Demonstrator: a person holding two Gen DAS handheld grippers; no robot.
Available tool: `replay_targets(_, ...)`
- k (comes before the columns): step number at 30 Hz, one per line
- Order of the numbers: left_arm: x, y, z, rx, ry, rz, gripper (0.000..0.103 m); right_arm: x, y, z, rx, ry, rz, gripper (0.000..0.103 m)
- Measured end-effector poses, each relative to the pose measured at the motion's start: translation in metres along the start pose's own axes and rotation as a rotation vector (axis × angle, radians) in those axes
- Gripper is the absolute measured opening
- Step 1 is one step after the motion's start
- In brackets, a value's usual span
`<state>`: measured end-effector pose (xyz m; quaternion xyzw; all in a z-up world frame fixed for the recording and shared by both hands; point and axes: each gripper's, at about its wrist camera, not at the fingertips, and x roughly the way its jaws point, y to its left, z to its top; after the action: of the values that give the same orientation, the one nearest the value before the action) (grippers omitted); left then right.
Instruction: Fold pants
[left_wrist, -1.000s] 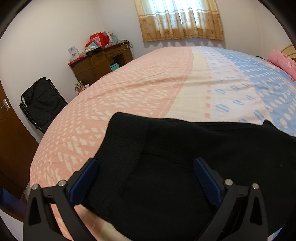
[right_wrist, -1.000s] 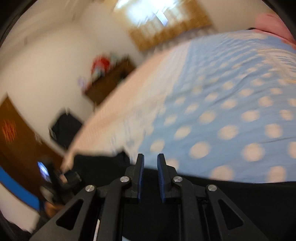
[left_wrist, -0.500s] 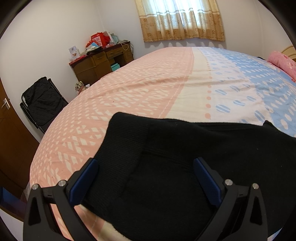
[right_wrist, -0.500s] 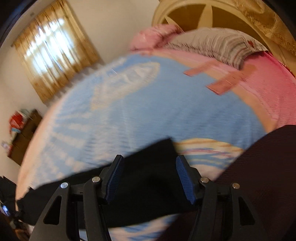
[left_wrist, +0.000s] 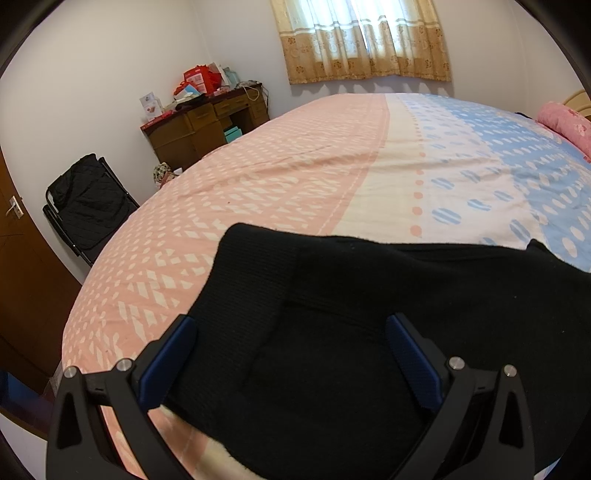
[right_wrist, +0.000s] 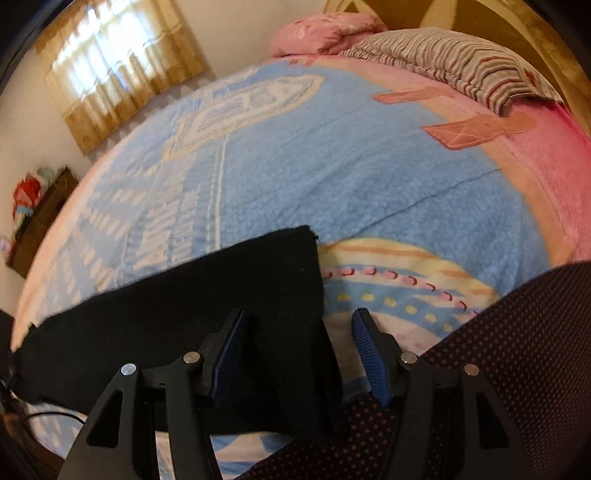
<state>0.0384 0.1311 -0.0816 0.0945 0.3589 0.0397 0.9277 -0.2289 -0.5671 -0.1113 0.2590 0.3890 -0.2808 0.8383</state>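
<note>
Pants, black, lie flat on the bed beneath both grippers. The left gripper hangs over one end, jaws wide apart, nothing clamped. The right gripper straddles the other end's edge, jaws apart.

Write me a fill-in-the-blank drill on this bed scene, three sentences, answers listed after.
1. The pants lying flat on the bedspread are ____ in colour.
2. Both the left gripper and the right gripper have their jaws ____, with no cloth pinched.
3. In the left wrist view, the wooden desk stands against the wall below and left of the ____.

Missing words: black; open; curtain
</note>
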Motion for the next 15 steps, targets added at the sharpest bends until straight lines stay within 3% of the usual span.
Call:
replay_targets(7,0.000,0.001,0.000,0.000,-0.002,0.004,0.103,0.004,0.003,-0.001,-0.057,0.043,-0.005,0.059)
replay_targets(9,0.000,0.001,0.000,-0.001,-0.001,0.002,0.103,0.001,0.005,-0.001,-0.063,0.051,0.012,0.039)
replay_targets(10,0.000,0.001,-0.001,-0.002,-0.001,0.002,0.103,-0.001,0.007,0.000,-0.059,0.057,0.030,0.014)
replay_targets(13,0.000,0.002,-0.001,-0.004,-0.002,0.000,0.103,-0.012,0.020,0.002,-0.063,0.050,0.013,0.010)
replay_targets(15,0.000,0.002,-0.001,-0.006,-0.003,-0.003,0.103,-0.027,0.030,0.005,-0.037,0.019,0.069,0.009)
